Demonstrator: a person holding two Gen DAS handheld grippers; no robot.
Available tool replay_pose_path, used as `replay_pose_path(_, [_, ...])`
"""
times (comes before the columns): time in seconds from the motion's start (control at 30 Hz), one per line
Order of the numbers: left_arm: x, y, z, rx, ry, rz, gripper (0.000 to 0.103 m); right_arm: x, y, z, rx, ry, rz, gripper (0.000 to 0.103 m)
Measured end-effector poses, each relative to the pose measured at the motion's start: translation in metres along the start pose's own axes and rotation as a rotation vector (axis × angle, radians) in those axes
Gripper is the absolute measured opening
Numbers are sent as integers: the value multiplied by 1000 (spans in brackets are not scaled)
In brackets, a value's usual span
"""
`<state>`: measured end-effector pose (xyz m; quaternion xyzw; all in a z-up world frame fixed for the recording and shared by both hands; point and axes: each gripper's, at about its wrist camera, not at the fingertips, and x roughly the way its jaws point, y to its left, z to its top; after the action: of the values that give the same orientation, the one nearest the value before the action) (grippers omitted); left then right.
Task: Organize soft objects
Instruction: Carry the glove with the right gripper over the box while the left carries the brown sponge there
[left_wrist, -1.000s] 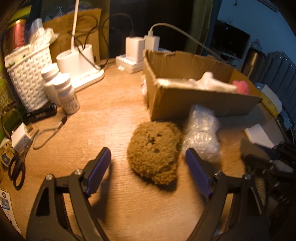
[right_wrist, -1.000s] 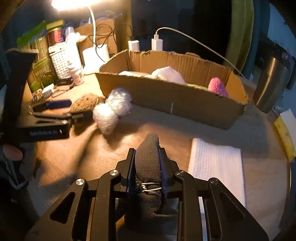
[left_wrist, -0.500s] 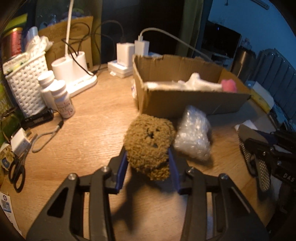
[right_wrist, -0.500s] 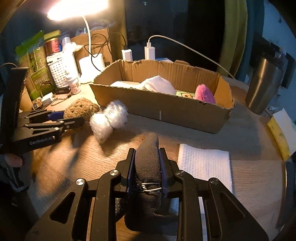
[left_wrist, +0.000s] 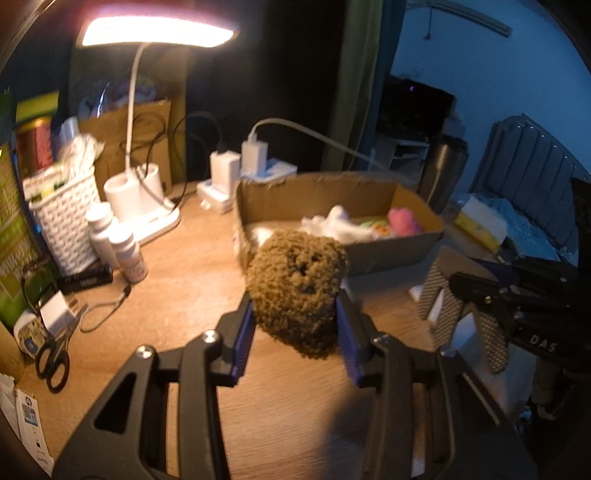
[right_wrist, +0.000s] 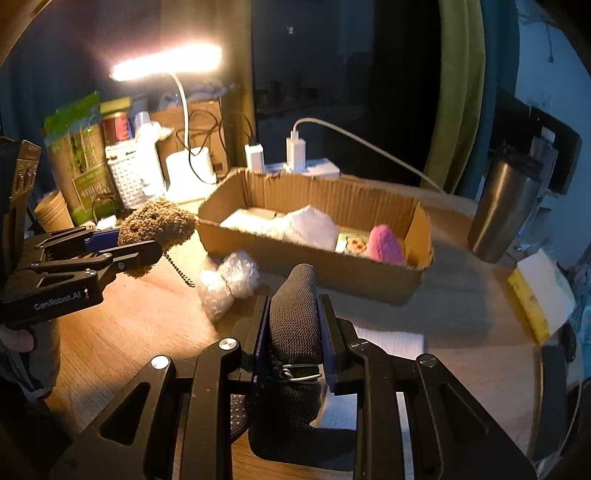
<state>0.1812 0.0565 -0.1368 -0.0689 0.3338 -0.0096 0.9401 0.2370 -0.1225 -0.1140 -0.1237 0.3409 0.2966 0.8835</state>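
One lit lamp (left_wrist: 155, 31) glows over the cluttered wooden desk (left_wrist: 177, 288).

Wooden table (right_wrist: 140, 332) under cardboard box (right_wrist: 317, 258), bubble-wrap bundle (right_wrist: 225, 284), white towel (right_wrist: 388, 341).

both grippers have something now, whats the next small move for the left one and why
Probably carry the brown fuzzy toy forward over the cardboard box. The left gripper grips it clear of the table, and the box, already holding other soft things, lies just behind it.
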Motion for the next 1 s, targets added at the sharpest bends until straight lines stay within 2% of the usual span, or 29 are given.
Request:
replay_pose_path(0.37, [-26, -29, 34, 55, -110, -14, 42, -32, -7, 26, -13, -109, -21, 27])
replay_pose_path(0.6, [-31, -46, 48, 71, -137, -43, 42, -50, -15, 43, -19, -182, -35, 27])
replay_pose_path(1.0, [-29, -50, 89, -2, -180, -20, 42, -63, -33, 74, -19, -264, -58, 27])
